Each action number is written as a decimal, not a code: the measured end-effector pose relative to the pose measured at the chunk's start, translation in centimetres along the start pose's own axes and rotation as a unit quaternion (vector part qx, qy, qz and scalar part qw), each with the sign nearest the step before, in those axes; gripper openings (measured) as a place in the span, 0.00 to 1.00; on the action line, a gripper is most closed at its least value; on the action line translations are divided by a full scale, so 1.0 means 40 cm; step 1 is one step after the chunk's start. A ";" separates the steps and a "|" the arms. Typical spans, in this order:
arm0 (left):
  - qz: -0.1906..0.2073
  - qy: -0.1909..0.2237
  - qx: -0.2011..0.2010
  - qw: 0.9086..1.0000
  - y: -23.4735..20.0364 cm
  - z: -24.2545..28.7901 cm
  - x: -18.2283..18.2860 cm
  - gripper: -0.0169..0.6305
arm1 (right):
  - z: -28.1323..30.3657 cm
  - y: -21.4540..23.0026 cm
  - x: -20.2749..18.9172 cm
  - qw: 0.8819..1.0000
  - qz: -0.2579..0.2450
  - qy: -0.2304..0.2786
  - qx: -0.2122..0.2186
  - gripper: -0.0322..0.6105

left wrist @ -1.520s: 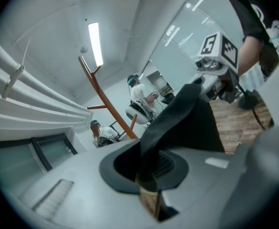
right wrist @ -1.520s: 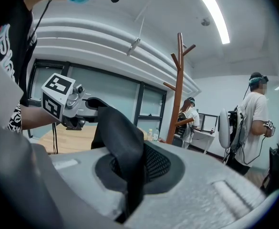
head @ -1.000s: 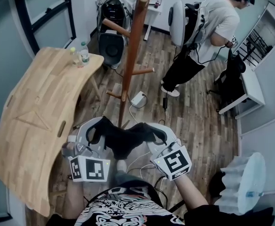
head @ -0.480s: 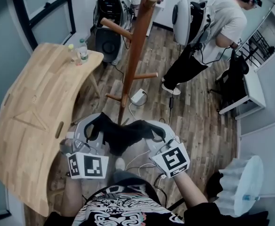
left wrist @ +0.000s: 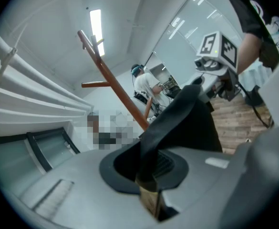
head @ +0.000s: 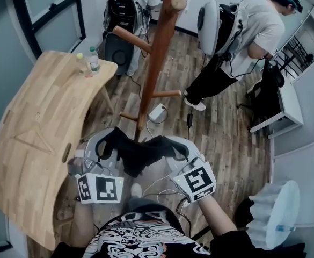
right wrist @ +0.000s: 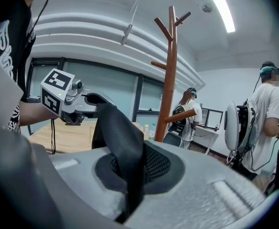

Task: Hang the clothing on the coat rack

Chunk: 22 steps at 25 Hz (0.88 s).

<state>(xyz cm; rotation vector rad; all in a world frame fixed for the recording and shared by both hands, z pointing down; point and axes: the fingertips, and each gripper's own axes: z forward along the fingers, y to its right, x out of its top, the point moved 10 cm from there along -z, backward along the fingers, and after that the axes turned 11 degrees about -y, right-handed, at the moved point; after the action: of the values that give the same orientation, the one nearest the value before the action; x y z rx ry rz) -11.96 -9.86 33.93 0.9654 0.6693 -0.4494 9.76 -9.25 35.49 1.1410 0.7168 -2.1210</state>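
- Far left: a pale wooden desk (head: 33, 138) with a curved edge is noted. It plays no part in the work.
- The left claw (head: 107, 148) is closed on one end of the black soft cloth garment (head: 138, 157). The fabric is pinched between the pads and rises out of the jaws.
- The garment is slung between the two claws above the wood-plank floor (head: 226, 128). It sags in the middle and is held clear of the desk.
- The reddish-brown wooden coat rack with angled pegs (head: 155, 74) stands just beyond the garment and is not touched by it.
- The right claw (head: 174, 148) is likewise clamped on the other end, with a fold of cloth caught between its pads.

Handling, as judged: the garment is light and limp, with no shape of its own. It is likely to droop and slip from a peg unless a loop or opening is carried right over it. A hold at the two ends is considered suitable, since the span between them is kept spread for a peg.
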 end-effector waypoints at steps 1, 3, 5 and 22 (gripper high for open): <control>0.000 0.000 0.000 1.000 -0.003 0.005 0.001 0.04 | 0.003 0.004 0.002 1.000 0.000 0.000 0.000 0.07; 0.001 -0.001 0.001 1.000 -0.007 0.018 0.001 0.04 | 0.011 0.013 0.002 1.000 -0.002 0.002 -0.001 0.07; 0.002 -0.003 0.000 1.000 -0.010 0.034 0.002 0.04 | 0.021 0.024 0.001 1.000 0.001 0.000 0.001 0.07; -0.007 -0.026 0.007 1.000 -0.036 0.183 0.027 0.04 | 0.124 0.158 -0.018 1.000 -0.002 -0.004 0.030 0.07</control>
<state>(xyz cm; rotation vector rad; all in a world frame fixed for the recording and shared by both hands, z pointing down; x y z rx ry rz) -9.77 -16.95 35.20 0.9606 0.6269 -0.4905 12.08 -16.76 37.42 1.1615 0.6574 -2.1629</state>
